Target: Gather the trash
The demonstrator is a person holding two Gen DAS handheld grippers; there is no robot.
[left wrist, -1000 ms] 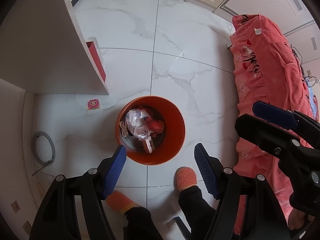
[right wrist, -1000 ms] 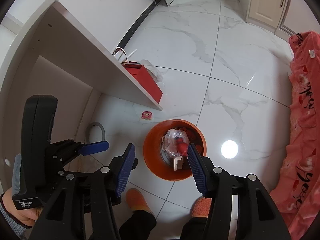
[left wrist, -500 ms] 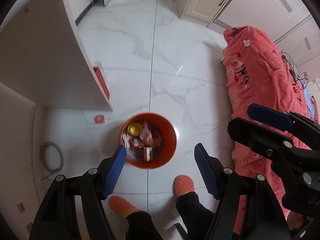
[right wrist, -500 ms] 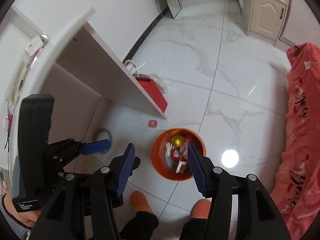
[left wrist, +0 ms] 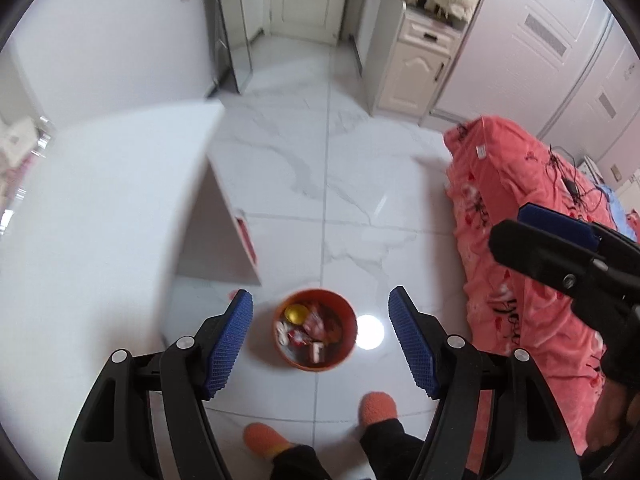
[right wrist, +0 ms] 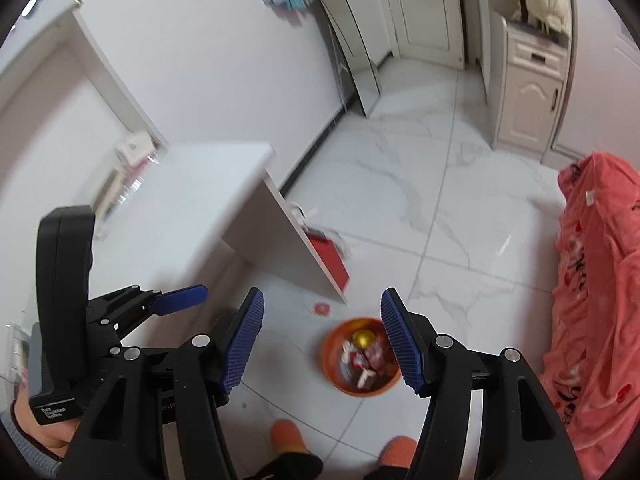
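You have raised both grippers well above the orange bin point(left wrist: 315, 329); left gripper point(left wrist: 320, 338) and right gripper point(right wrist: 322, 340) are wide open, empty. Trash point(left wrist: 310, 330) is deposited.

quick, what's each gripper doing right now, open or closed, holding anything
Left gripper: open, holding nothing, high above the orange trash bin.
Right gripper: open, holding nothing.

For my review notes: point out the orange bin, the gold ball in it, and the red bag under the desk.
orange bin point(left wrist: 347, 354): left wrist view, right inner wall.
gold ball point(right wrist: 363, 338): right wrist view, ball's centre.
red bag point(right wrist: 332, 258): right wrist view, front face.
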